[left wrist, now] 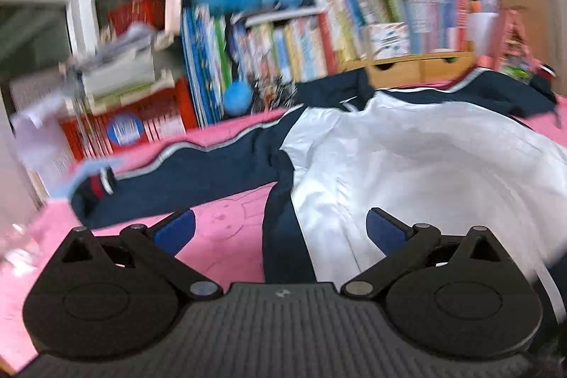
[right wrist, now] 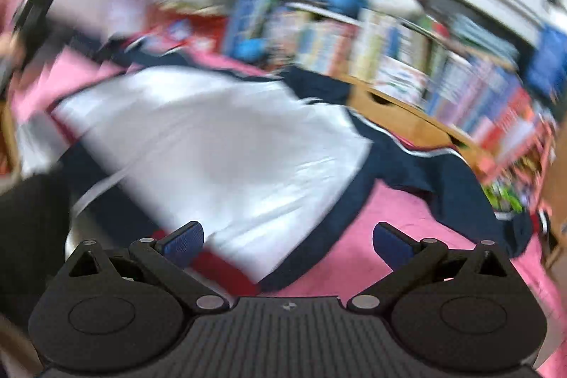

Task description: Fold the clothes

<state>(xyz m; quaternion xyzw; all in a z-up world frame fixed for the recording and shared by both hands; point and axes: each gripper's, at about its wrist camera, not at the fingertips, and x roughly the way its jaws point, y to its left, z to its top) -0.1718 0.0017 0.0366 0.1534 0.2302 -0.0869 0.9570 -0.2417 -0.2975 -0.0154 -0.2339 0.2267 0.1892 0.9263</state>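
Jacket [left wrist: 425, 165] lies spread flat on pink bed [left wrist: 226, 236], sleeves out, no folds visible. Left claw [left wrist: 280, 232] & right claw [right wrist: 288, 243] both spread, holding nothing.

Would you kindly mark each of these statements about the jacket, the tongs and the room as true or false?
1. Both tongs are open and hold nothing. True: left tongs, right tongs.
2. The jacket is white with navy sleeves. True.
3. It lies on a green cover. False: the cover is pink.
4. The left sleeve is folded over the white body. False: it stretches out flat, away from the body.
5. Books fill shelves behind. True.
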